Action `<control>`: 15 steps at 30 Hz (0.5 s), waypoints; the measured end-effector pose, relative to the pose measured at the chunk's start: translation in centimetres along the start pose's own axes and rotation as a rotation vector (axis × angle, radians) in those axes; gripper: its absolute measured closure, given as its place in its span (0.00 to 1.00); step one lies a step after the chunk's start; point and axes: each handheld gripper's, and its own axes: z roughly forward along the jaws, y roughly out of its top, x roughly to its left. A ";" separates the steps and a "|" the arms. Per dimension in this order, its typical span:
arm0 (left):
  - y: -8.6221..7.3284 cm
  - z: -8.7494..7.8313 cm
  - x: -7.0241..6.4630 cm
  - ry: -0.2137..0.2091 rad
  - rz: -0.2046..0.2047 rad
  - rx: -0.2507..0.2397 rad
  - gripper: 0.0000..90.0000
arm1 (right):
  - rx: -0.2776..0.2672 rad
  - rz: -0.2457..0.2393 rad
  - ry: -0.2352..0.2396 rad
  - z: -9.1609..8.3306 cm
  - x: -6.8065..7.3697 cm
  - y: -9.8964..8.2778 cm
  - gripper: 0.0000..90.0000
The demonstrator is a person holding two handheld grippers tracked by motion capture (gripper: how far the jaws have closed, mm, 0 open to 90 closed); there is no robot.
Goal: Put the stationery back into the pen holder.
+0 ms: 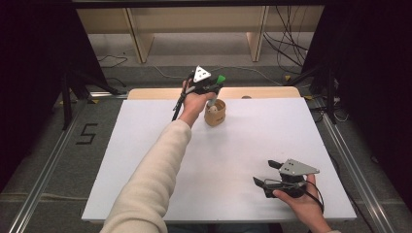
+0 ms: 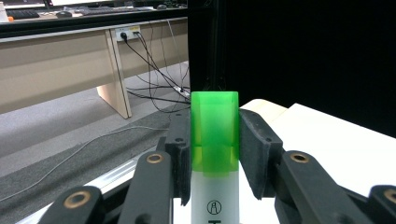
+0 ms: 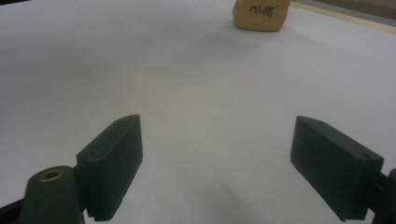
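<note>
You had the left gripper [image 1: 214,92] at the far edge of the white table [image 1: 145,160], clamped on a marker with a green cap [image 2: 214,135]. In the left gripper view both black pads [image 2: 254,149] pressed flat against the cap's sides, and the white barrel ran down out of frame between them. In the high view the marker stood roughly upright with its lower end at or inside the mouth of the tan cup [image 1: 215,113]; whether the tip touched the cup's bottom could not be told.

Step in hand, as judged: you were placing the marker into the cup, or lifting it out. The pictures do not settle which. If placing, the next move called for lowering until the barrel rested, then easing the pads apart without tipping the cup, which looked light and stood free. If lifting, a straight vertical pull was needed so the barrel cleared the rim.

Your right gripper [image 1: 272,175] rested at the near right of the table, well apart from the cup, jaws spread wide with nothing between them.

Writing: the cup carried a dark cursive word on its side [image 3: 264,8], too blurred to read with confidence. The marker's barrel bore a small round logo [image 2: 213,205] with a mark below it cut off by the frame; neither was legible. A "5" [image 1: 86,134] was marked on the floor left of the table.
</note>
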 end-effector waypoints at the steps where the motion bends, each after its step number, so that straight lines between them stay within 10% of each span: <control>1: -0.1 0.1 0.0 0.000 -0.002 0.002 0.74 | 0.001 -0.002 0.001 0.0 0.0 0.0 0.20; 15: -0.7 0.6 -0.1 -0.009 0.005 0.024 0.74 | -0.004 -0.002 0.005 0.0 0.0 0.0 0.20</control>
